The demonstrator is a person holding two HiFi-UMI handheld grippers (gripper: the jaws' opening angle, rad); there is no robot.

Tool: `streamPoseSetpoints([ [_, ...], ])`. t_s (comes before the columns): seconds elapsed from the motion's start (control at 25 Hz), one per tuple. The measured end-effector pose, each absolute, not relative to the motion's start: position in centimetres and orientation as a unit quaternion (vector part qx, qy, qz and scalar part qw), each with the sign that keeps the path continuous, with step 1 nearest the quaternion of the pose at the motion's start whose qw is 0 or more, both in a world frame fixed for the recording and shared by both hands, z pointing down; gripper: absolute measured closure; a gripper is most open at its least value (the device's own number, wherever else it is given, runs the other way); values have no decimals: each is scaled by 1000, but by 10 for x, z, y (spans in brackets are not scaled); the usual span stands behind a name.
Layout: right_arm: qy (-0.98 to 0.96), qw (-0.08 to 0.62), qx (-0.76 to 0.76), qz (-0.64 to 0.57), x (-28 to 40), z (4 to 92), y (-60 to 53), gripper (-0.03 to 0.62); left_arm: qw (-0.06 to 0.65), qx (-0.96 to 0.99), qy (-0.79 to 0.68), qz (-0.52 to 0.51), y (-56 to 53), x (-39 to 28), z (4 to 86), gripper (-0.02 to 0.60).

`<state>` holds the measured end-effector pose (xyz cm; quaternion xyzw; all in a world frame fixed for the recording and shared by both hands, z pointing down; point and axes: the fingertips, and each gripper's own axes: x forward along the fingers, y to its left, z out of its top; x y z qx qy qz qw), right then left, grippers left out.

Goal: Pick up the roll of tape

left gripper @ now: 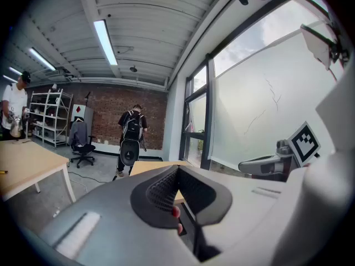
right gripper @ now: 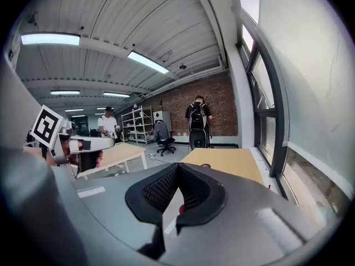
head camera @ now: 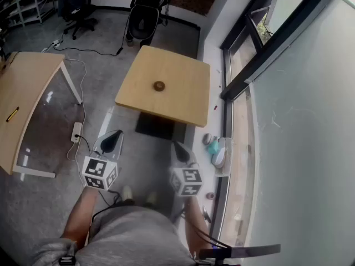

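The roll of tape (head camera: pixel 159 86) is a small brown ring lying flat near the middle of a square wooden table (head camera: pixel 183 101) ahead of me. In the right gripper view the tape (right gripper: pixel 206 165) is a dark speck on that tabletop (right gripper: pixel 233 162), far beyond the jaws. My left gripper (head camera: pixel 113 139) and right gripper (head camera: pixel 179 149) are held side by side close to my body, well short of the table. Both point forward, a little downward. The left gripper (left gripper: pixel 177 169) has its jaws together with nothing in them. The right gripper (right gripper: pixel 178 166) is likewise shut and empty.
A second wooden table (head camera: pixel 22 93) stands at the left, with a power strip (head camera: pixel 76 131) and cables on the floor beside it. A dark mat (head camera: pixel 158 127) lies under the near table. Small items (head camera: pixel 216 148) sit by the window at the right. A person with a backpack (right gripper: pixel 198 121) stands beyond the table.
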<state>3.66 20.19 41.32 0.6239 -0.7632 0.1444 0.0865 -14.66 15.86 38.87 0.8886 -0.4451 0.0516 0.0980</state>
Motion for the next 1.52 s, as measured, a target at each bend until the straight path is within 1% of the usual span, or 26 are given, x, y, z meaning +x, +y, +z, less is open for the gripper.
streamPoseSetpoints([
  [0.28,-762,77,624,152,32,419,205,580,107,885,-450,51,155,-160,392,583],
  [0.52,-764,84,622,149,19,417,204,580,95,890,-444,48,151,-170,390,583],
  [0.76,-765,76,628,119,-2,396,189,580,89,901,-423,45,142,-175,388,583],
  [0.92,-770,77,626,96,-3,388,173,580,88,906,-411,45,135,-170,389,583],
  [1.24,-773,75,622,102,21,401,140,580,84,907,-411,35,99,-144,386,583],
  [1.52,-785,84,603,117,65,418,83,580,90,898,-429,41,46,-101,392,583],
])
